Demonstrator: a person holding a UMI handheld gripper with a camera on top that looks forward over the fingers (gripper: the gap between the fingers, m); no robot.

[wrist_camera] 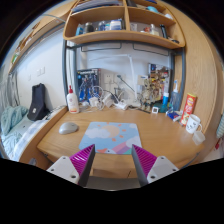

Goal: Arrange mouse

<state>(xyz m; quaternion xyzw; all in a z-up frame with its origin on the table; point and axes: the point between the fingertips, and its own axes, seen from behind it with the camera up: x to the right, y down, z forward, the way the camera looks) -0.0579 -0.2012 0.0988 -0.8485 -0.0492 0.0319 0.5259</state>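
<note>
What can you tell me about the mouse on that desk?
The mouse is small, rounded and grey or silver, seemingly smooth plastic. It sits flat on the bare wooden desk, just off the near edge of the light blue mat rather than on it. No cord is visible. Nothing touches it but the desk. The gripper is open, its fingers short of the mouse and to one side.
</note>
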